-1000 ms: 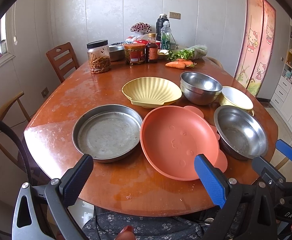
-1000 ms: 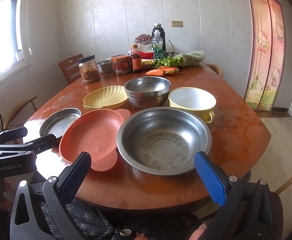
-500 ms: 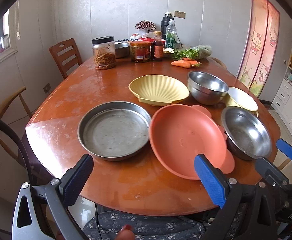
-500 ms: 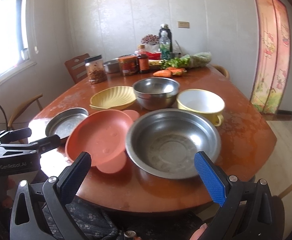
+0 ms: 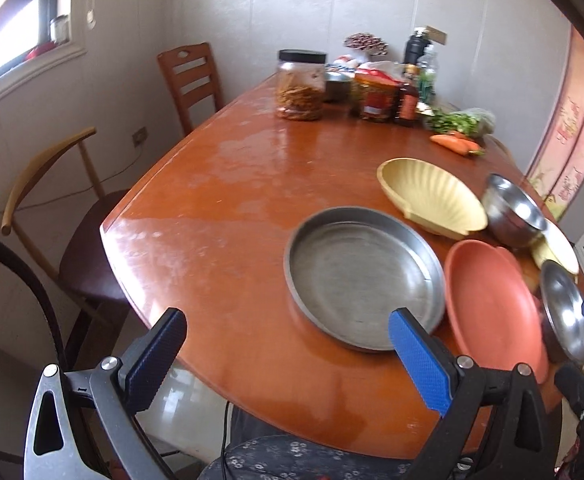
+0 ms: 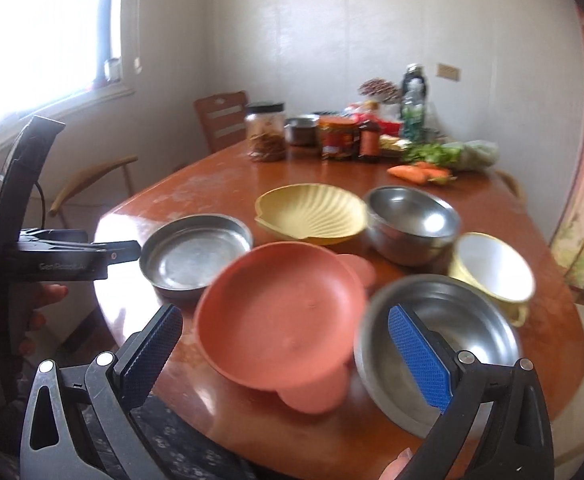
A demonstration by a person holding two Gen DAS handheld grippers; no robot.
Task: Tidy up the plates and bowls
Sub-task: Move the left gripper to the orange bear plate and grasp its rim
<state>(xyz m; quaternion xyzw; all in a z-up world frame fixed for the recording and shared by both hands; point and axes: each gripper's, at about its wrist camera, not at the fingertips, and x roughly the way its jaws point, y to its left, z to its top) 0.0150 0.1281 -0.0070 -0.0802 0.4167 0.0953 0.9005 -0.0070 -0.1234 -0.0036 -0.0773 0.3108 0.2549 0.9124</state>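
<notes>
Wooden table [image 5: 220, 200] carries all the dishes, clustered toward its near edge and right side. Flat-bottomed steel pan [image 5: 361, 280], round and shallow with scuffed inside, sits near the near edge. Just right of it is the terracotta plastic plate [image 6: 280, 316], matte, with small round ear tabs, rim close to the pan's, contact unclear. Wide steel bowl [image 6: 443, 332] just right of the plate, near the near-right edge, blurred. Behind: pale yellow shell-ribbed dish [image 6: 311, 214], deeper steel bowl [image 6: 411, 222], yellow cup with white inside [image 6: 491, 268]. Jars, bottles, greens, carrots [image 6: 415, 172] along the far edge.

Left gripper [image 5: 288, 360] jaws wide apart, holding nothing, over the near-left edge. Right gripper [image 6: 284, 356] jaws wide apart, empty, above the plate and wide bowl.

Versus half a second ago: the left view has swung left, dishes now at its right side, more bare table and chairs [image 5: 190, 80] showing. The right view has turned left too, with the plate now between its fingers. Dishes unmoved.
</notes>
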